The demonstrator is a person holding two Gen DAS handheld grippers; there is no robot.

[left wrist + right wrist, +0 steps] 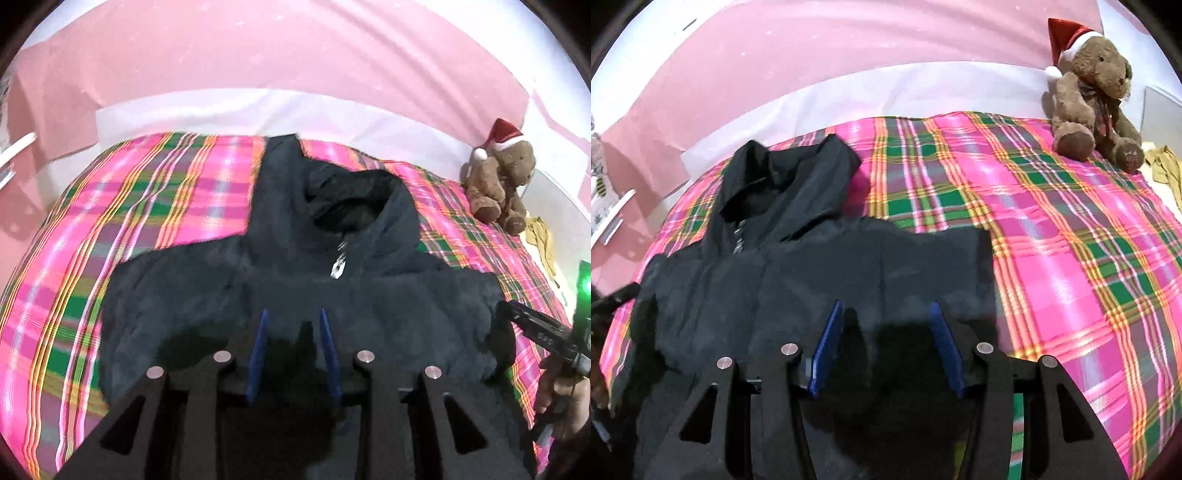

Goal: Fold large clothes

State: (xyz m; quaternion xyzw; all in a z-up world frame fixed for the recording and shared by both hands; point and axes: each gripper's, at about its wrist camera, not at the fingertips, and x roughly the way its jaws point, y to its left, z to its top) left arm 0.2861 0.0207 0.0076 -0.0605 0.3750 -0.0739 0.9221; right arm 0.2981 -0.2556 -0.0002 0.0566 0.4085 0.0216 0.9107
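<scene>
A dark navy hooded zip jacket (280, 273) lies face up on a pink plaid blanket (155, 192), hood toward the far side, zipper pull (338, 267) at the neck. It also shows in the right wrist view (798, 280). My left gripper (293, 314) is open, its blue pads apart over the jacket's chest. My right gripper (886, 306) is open over the jacket's right part, near its edge. The right gripper also shows at the left wrist view's right edge (539, 328), held by a hand.
A brown teddy bear (1089, 96) in a red Santa hat sits at the far right corner of the blanket (1052, 221). A yellowish cloth (1167, 166) lies beside it. A pink and white wall runs behind the bed.
</scene>
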